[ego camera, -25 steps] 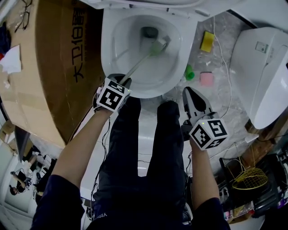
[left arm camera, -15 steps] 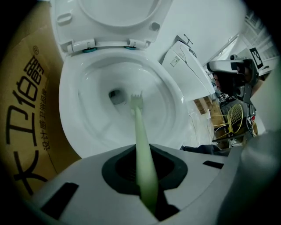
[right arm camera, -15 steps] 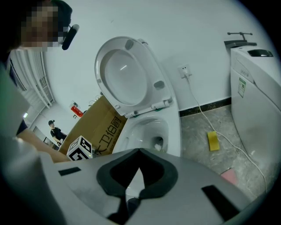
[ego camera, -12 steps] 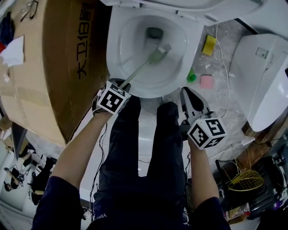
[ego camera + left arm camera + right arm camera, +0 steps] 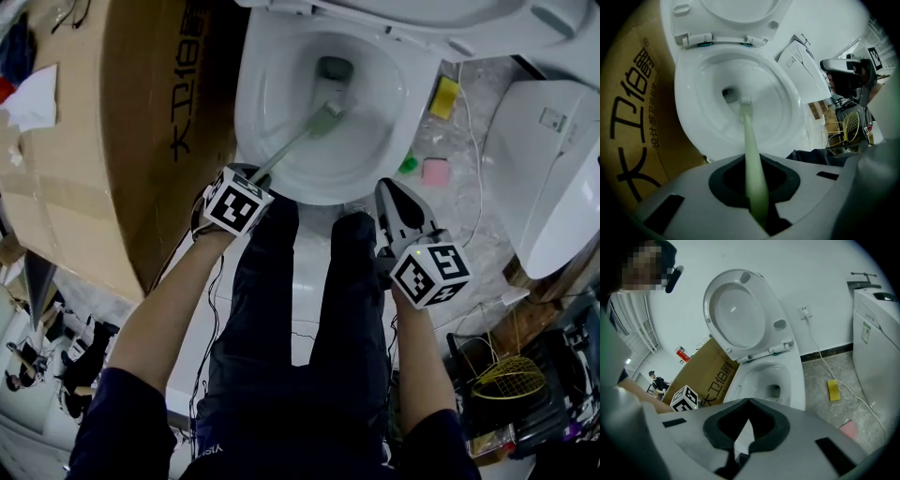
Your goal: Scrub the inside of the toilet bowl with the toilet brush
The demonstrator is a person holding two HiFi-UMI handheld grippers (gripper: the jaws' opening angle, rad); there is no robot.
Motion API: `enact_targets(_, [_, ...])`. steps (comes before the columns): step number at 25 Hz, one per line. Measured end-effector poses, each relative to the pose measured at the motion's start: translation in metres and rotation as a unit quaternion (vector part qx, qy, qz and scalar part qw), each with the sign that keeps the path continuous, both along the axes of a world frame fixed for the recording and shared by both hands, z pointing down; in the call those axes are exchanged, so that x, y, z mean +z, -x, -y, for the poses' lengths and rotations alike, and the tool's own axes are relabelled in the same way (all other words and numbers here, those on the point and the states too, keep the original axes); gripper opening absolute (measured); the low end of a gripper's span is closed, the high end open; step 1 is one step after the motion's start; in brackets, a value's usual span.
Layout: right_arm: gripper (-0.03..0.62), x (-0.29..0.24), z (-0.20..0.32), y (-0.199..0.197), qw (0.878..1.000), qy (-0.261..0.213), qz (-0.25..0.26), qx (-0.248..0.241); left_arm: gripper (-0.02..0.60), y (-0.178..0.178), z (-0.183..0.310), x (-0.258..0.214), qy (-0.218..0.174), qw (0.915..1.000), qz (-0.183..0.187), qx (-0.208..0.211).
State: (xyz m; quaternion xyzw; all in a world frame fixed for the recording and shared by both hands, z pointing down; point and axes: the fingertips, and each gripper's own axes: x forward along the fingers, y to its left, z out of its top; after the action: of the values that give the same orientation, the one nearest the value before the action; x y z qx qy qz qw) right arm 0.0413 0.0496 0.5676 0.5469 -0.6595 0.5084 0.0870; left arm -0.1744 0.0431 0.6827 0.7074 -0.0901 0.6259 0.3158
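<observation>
The white toilet bowl [image 5: 255, 112] stands open with its lid [image 5: 736, 18] raised. A pale green toilet brush [image 5: 291, 145] reaches into it, and its head [image 5: 324, 119] rests on the inner wall just short of the drain [image 5: 335, 67]. My left gripper [image 5: 258, 172] is shut on the brush handle [image 5: 752, 159] at the bowl's near left rim. In the left gripper view the bristles [image 5: 745, 102] sit beside the drain hole [image 5: 729, 93]. My right gripper [image 5: 388, 189] hovers off the bowl's near right edge, shut with nothing in it; the right gripper [image 5: 749, 401] looks toward the bowl [image 5: 761, 376].
A big cardboard box [image 5: 122, 141] presses against the toilet's left side. On the stone floor to the right lie a yellow sponge [image 5: 445, 97], a pink pad [image 5: 435, 171], a green item [image 5: 409, 164] and a white cable [image 5: 473, 141]. A white appliance [image 5: 553, 159] stands far right. The person's dark trouser legs [image 5: 300, 328] stand before the bowl.
The brush head has slid back from beside the drain toward the near wall of the bowl. The left gripper keeps its hold; the right gripper has hardly moved.
</observation>
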Motion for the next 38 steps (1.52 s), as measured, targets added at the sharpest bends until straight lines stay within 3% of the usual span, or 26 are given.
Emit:
enact_targets(21, [0.0,0.006,0.031,0.014,1.0,0.01,0.004,-0.012,0.057,0.015,0.045,-0.003,-0.008,0.9995,0.02,-0.025])
enact_targets(38, [0.0,0.0,0.043,0.001,1.0,0.01,0.001,0.009,0.057,0.007,0.106,-0.008,-0.044,0.9986,0.021,-0.021])
